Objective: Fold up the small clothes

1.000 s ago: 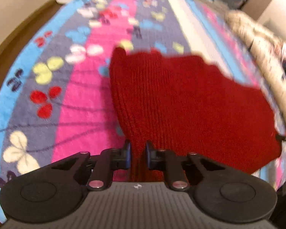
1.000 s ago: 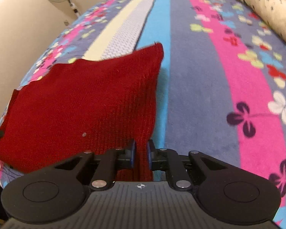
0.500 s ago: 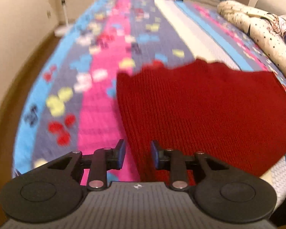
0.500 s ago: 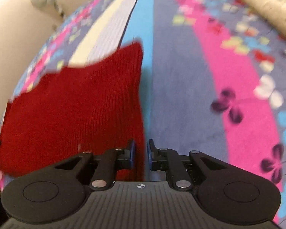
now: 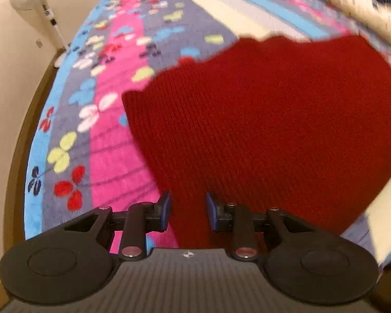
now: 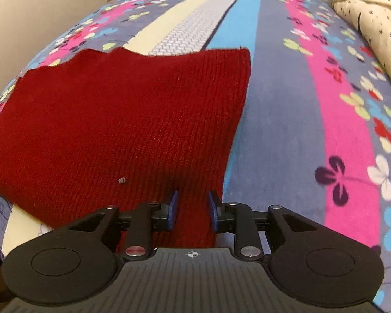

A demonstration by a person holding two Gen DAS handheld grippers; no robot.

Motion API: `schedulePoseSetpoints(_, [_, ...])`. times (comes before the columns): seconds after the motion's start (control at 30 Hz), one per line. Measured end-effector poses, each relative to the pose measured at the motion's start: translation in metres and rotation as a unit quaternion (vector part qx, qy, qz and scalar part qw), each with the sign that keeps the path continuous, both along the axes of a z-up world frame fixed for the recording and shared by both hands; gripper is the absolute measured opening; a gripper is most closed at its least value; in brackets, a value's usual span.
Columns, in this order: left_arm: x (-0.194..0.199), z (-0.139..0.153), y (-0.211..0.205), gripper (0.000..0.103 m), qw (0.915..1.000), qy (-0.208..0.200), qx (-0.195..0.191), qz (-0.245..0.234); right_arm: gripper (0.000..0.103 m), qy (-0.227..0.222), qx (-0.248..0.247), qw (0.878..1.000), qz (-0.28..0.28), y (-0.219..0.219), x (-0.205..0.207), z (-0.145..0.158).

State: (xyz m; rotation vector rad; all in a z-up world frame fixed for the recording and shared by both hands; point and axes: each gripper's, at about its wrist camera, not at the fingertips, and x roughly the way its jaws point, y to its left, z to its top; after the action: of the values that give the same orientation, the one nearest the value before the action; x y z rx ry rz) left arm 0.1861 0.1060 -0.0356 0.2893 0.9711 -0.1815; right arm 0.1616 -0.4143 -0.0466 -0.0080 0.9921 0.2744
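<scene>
The left gripper (image 5: 187, 210) has just been opening; its jaws now stand apart, clear of the near left corner of the red knit (image 5: 260, 130) lying between them. The right gripper (image 6: 193, 210) has likewise just been opening and is released over the near right corner. This looks like the let-go after laying the knit out on the bed (image 6: 281, 120). Next comes a fresh grasp of an edge for a fold. The knit is ribbed, deep red, spread flat, its far edge ragged.
</scene>
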Motion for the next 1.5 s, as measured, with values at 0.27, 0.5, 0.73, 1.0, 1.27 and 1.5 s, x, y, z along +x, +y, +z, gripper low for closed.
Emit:
schedulePoseSetpoints(0.27, [0.015,0.006,0.005,0.036,0.9995,-0.009,-0.016,0.024,0.042,-0.016,-0.011,1.0,-0.011,-0.001,-0.003,0.003])
schedulePoseSetpoints(0.5, [0.015,0.01,0.006,0.04,0.9989,-0.027,-0.013,0.036,0.044,-0.046,-0.004,0.999,-0.018,0.0,-0.009,0.015])
schedulePoseSetpoints(0.73, [0.02,0.017,0.014,0.062,0.996,-0.05,-0.013,0.073,0.044,-0.109,0.025,0.993,-0.037,0.003,-0.011,0.037])
schedulePoseSetpoints(1.0, [0.019,0.024,0.02,0.077,0.9924,-0.072,-0.012,0.099,0.048,-0.137,0.037,0.988,-0.064,0.021,0.002,0.048])
schedulePoseSetpoints(1.27, [0.023,0.025,0.021,0.08,0.9908,-0.076,-0.014,0.111,0.048,-0.137,0.015,0.988,-0.064,0.049,0.016,0.048])
schedulePoseSetpoints(1.5, [0.025,0.027,0.023,0.08,0.9893,-0.078,-0.023,0.121,0.048,-0.137,0.007,0.988,-0.067,0.067,0.025,0.048])
